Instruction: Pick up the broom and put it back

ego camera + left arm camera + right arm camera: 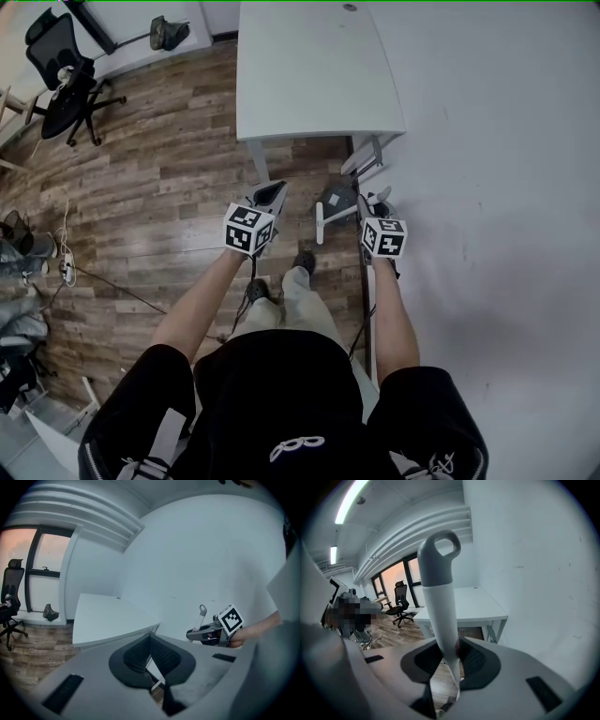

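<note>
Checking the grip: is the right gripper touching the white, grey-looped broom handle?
Touching. The right gripper view shows the right gripper clamping the white broom handle.

The person wears a black short-sleeved top (281,375), pale shoulder straps (167,433), light trousers (302,295) and dark shoes (304,262). The grey left gripper (270,193) and right gripper (337,201) each bear a black-and-white marker cube.

Both arms out ahead of me, left forearm (194,314) and right forearm (395,317) bare, grippers side by side and pitched downward. Left gripper (150,644): jaw tips meeting, nothing between them. Right gripper (451,654): clamped on the broom (440,606) handle, which stands up through the jaws.
</note>
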The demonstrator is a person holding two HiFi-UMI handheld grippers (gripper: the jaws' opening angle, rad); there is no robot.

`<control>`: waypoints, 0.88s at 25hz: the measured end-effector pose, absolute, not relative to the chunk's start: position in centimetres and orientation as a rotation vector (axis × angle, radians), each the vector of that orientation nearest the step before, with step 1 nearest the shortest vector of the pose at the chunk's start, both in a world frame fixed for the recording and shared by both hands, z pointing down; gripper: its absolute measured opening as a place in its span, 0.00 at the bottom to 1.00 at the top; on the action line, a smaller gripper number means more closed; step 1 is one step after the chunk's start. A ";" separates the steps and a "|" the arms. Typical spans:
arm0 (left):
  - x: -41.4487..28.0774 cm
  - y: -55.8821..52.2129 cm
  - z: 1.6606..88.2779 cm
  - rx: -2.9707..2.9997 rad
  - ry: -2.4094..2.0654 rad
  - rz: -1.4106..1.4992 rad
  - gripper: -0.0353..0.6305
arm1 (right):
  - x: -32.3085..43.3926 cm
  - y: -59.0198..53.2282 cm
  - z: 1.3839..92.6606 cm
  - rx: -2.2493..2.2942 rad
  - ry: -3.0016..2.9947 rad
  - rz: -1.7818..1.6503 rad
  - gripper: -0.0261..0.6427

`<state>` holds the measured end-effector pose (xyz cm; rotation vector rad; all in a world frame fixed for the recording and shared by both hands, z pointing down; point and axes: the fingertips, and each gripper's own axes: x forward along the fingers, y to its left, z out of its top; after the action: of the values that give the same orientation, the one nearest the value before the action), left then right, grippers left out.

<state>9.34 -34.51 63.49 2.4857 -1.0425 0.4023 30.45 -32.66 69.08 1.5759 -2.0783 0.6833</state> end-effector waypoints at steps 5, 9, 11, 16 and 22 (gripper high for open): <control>11.4 -35.0 65.6 2.459 -1.021 0.449 0.08 | 32.7 -32.8 72.6 1.560 -2.040 0.740 0.21; 12.8 -35.9 66.7 2.438 -1.020 0.463 0.08 | 34.0 -33.6 74.8 1.539 -2.028 0.767 0.21; 13.4 -36.3 67.1 2.428 -1.023 0.465 0.08 | 34.6 -34.2 75.6 1.530 -2.025 0.777 0.21; 14.4 -37.7 68.1 2.407 -1.028 0.475 0.08 | 36.0 -35.4 77.6 1.527 -2.007 0.814 0.21; 15.8 -38.8 69.2 2.391 -1.030 0.495 0.08 | 39.0 -36.4 79.1 1.628 -1.979 0.885 0.21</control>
<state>15.83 -38.81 69.24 2.3912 -1.0298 0.4947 39.05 -36.43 79.10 1.6280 -1.9790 0.8849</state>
